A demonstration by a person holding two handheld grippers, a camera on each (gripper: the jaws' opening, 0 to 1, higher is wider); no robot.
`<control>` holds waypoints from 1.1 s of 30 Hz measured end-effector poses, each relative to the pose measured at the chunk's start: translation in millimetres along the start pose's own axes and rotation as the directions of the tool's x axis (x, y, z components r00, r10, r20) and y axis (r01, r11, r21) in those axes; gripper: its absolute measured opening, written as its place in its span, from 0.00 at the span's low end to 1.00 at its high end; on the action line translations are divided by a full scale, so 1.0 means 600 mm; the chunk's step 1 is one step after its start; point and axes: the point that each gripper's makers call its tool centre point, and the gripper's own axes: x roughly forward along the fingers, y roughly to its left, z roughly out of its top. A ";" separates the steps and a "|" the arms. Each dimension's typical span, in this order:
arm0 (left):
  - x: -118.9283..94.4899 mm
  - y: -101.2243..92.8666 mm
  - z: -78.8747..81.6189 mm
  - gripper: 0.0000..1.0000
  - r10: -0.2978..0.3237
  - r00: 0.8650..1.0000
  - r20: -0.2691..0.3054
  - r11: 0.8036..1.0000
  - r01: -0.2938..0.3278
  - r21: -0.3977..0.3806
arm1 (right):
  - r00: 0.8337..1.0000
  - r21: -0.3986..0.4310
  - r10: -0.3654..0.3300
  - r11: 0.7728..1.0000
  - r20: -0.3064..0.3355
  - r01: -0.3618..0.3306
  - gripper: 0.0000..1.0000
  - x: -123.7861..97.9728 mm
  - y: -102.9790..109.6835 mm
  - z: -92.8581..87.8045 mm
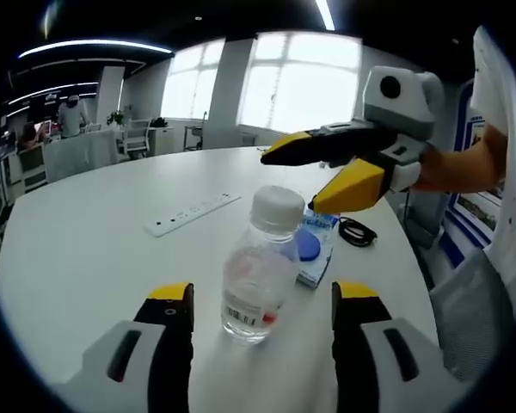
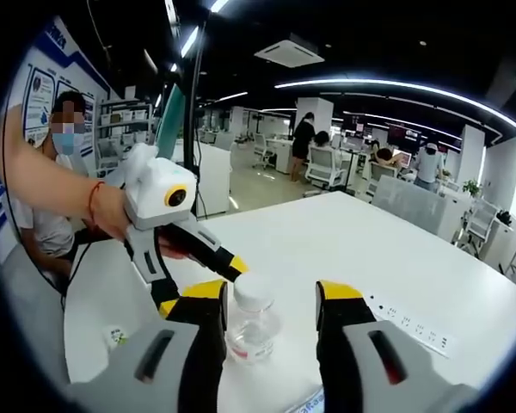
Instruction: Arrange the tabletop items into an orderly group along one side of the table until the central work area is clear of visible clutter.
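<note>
The bottle stands between both open tongs, left and right; close one pair squarely round its middle before lifting it aside.

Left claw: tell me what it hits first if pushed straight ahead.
Most likely the clear bottle, standing upright between the open left claw tips. The blue packet lies behind it.

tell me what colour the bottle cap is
White. The cap on the clear bottle shows best in the left gripper view.
</note>
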 end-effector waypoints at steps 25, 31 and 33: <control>-0.096 -0.052 0.025 0.74 0.090 0.996 0.030 0.995 -0.089 -0.036 | 0.999 0.100 0.014 0.995 -0.046 -0.010 0.52 -0.082 0.019 -0.036; -0.124 -0.069 0.025 0.75 0.118 0.992 0.040 0.992 -0.116 -0.050 | 0.997 0.128 0.025 0.992 -0.069 -0.017 0.52 -0.105 0.037 -0.061; -0.132 -0.074 0.023 0.75 0.127 0.991 0.038 0.991 -0.125 -0.050 | 0.996 0.131 0.038 0.991 -0.077 -0.028 0.51 -0.111 0.044 -0.068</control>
